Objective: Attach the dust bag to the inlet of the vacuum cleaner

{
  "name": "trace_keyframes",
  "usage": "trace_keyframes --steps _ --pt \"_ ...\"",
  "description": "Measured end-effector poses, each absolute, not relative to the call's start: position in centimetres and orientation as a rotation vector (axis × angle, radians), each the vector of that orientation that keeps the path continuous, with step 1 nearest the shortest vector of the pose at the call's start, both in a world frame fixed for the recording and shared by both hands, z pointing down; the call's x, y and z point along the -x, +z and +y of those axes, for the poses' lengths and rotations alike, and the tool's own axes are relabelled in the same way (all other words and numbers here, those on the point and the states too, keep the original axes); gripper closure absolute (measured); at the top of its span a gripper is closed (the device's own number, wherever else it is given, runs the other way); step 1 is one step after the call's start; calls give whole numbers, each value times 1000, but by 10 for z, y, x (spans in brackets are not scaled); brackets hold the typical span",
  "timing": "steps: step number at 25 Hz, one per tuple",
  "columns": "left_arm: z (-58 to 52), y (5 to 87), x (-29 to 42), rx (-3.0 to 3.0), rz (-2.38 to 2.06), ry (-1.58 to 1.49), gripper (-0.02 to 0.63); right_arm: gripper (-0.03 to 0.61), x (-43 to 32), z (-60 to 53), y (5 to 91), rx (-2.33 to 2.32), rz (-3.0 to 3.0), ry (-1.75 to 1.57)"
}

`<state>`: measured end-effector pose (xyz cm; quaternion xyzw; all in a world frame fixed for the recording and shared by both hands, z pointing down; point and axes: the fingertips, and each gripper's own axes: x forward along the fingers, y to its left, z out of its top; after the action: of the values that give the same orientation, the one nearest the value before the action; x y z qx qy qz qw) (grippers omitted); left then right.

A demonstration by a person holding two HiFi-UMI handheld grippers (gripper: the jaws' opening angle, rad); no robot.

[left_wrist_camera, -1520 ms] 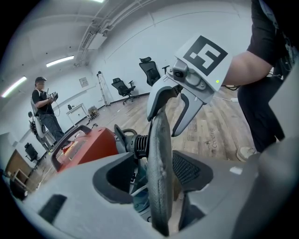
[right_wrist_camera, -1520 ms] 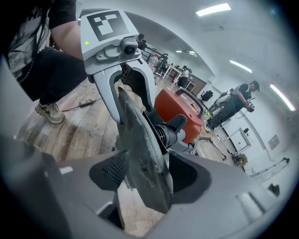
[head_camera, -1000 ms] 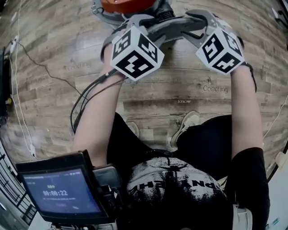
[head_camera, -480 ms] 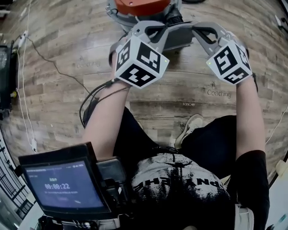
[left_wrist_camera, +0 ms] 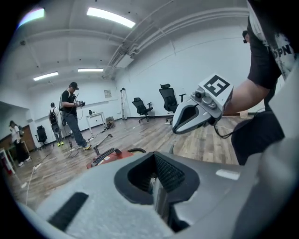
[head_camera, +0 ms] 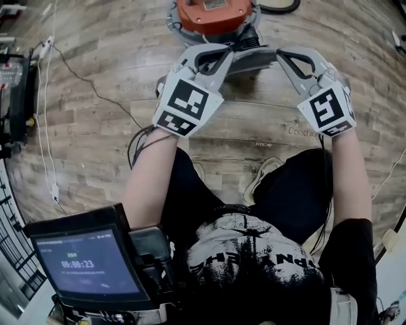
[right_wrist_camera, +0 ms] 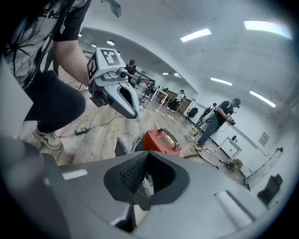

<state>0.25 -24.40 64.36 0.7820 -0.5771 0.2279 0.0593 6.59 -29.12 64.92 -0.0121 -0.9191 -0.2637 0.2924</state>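
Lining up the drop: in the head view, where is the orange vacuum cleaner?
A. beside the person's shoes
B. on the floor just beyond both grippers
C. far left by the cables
B: the orange vacuum cleaner sits at the top edge, just past the dust bag held between the left gripper and right gripper.

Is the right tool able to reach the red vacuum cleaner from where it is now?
Probably yes: the vacuum cleaner stands just beyond the right tool, with nothing between them. However, that tool is shut on the grey dust bag, which the left tool also grips.
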Motion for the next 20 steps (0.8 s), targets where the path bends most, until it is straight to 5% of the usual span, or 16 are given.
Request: trace_keyframes --steps 20 --pt "-155 257 -49 -2186 -1874 337 607 572 -205 -267 218 55 -3046 242"
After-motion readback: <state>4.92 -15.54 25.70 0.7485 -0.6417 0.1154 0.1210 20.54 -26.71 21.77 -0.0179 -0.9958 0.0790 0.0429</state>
